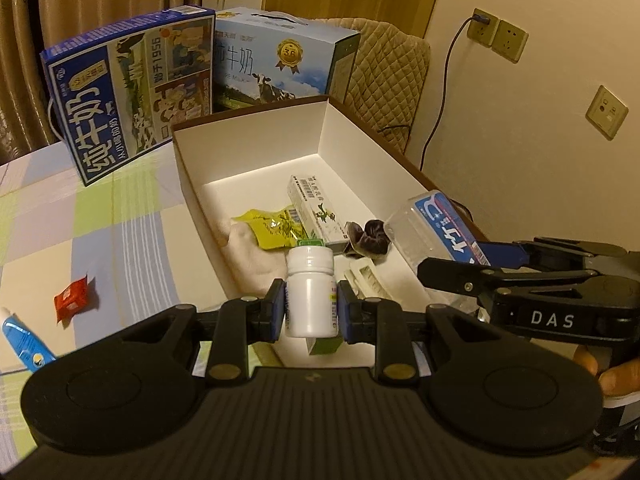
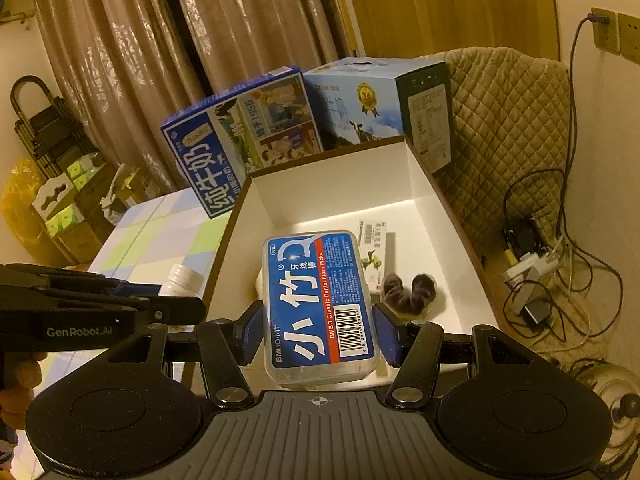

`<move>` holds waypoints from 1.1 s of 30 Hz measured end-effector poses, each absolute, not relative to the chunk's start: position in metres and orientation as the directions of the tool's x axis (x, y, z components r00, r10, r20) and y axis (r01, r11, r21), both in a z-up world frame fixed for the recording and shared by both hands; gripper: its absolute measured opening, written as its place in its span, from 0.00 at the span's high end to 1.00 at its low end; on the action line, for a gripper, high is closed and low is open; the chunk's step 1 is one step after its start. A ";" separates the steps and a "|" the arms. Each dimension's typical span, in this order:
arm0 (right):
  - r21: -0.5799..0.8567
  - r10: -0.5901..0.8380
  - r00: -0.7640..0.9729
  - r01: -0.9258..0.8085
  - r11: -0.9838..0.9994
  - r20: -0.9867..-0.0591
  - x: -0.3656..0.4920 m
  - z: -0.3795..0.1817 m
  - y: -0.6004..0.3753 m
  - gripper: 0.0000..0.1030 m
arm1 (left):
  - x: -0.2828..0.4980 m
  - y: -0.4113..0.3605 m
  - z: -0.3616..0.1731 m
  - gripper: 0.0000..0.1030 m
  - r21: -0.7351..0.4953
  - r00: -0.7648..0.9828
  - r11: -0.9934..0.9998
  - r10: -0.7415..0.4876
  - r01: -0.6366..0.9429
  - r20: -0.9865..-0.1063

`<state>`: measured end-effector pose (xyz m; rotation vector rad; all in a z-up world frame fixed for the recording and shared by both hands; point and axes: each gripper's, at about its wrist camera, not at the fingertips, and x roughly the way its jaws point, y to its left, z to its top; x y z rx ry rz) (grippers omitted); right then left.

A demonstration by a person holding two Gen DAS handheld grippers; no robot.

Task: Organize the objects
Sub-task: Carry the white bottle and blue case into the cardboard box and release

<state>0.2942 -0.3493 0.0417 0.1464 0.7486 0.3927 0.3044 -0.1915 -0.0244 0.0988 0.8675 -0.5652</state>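
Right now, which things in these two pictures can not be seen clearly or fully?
- Green carton, left wrist view: mostly hidden behind the white pill bottle in the left claw.
- Blue tube, left wrist view: cut off by the picture's edge.
- White cloth, right wrist view: mostly hidden behind the floss pick box in the right claw.

Two milk cartons (image 1: 132,92) stand before brown curtains (image 2: 224,20), beside a quilted chair cover (image 2: 508,120).
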 end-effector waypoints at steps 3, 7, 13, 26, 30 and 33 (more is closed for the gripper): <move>0.264 0.397 0.659 -0.297 0.918 -0.639 0.309 0.039 -0.347 0.47 | 0.317 -0.201 -0.029 0.78 -0.135 0.508 0.854 -0.418 0.503 -0.753; 0.270 0.388 0.651 -0.279 0.922 -0.652 0.333 0.033 -0.345 0.47 | 0.336 -0.211 -0.031 0.78 -0.122 0.514 0.856 -0.409 0.502 -0.754; 0.289 0.389 0.626 -0.260 0.921 -0.676 0.369 0.021 -0.340 0.47 | 0.370 -0.222 -0.035 0.78 -0.112 0.518 0.861 -0.398 0.497 -0.757; 0.324 0.379 0.573 -0.200 0.925 -0.726 0.447 -0.005 -0.328 0.47 | 0.462 -0.236 -0.065 0.78 -0.095 0.483 0.881 -0.340 0.463 -0.807; 0.316 0.365 0.562 -0.187 0.930 -0.742 0.468 -0.014 -0.322 0.47 | 0.483 -0.242 -0.077 0.78 -0.073 0.470 0.885 -0.313 0.461 -0.825; 0.313 0.355 0.556 -0.173 0.934 -0.752 0.480 -0.021 -0.319 0.47 | 0.497 -0.245 -0.085 0.78 -0.062 0.460 0.885 -0.298 0.461 -0.836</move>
